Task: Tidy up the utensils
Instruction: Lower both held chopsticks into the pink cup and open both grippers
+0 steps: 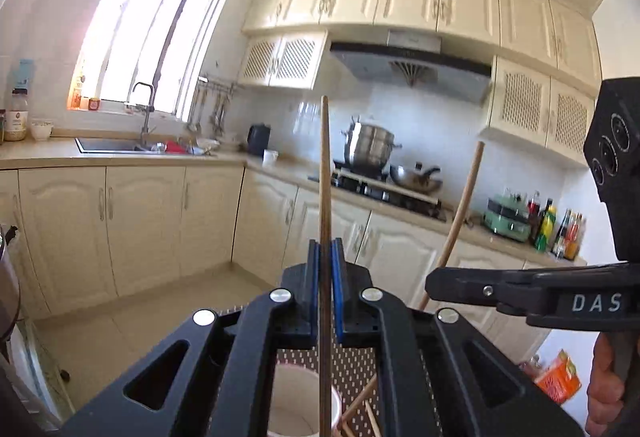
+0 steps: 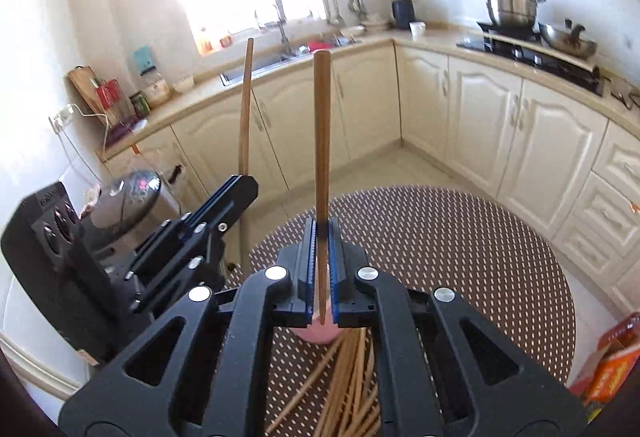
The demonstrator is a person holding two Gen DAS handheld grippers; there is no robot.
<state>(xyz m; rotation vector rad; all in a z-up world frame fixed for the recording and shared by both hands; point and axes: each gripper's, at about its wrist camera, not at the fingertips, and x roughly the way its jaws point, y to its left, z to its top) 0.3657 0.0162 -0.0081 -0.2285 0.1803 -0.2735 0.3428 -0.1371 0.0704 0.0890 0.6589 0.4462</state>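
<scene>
1. Left gripper (image 1: 326, 277) sits nearest my left camera, clamped on one wooden chopstick (image 1: 325, 173); the stick stands near upright between the blue pads, with its top end against the far wall tiles and its lower end running down past the jaws.
2. Right gripper (image 2: 322, 261) is clamped on a second chopstick (image 2: 322, 133), also near upright; its lower tip pokes out below the pads, over the pink cup (image 2: 318, 333).
3. Both jaw pairs are closed down to stick width, with nothing else between them.
4. Pink cup stands on the dotted brown mat (image 2: 460, 261) that covers the round counter, directly under both grippers. In the left view I look down into its white inside.
5. Loose chopstick pile (image 2: 352, 389) lies flat on the mat just beside the cup, on my side of it, fanned out.
6. From the right camera, my left gripper shows at the left, its stick rising in front of the sink cabinets. From the left camera, my right gripper shows at the right edge, its stick tilted.
7. Orange carton (image 2: 612, 369) sits at the mat's right edge, well apart from the cup.
</scene>
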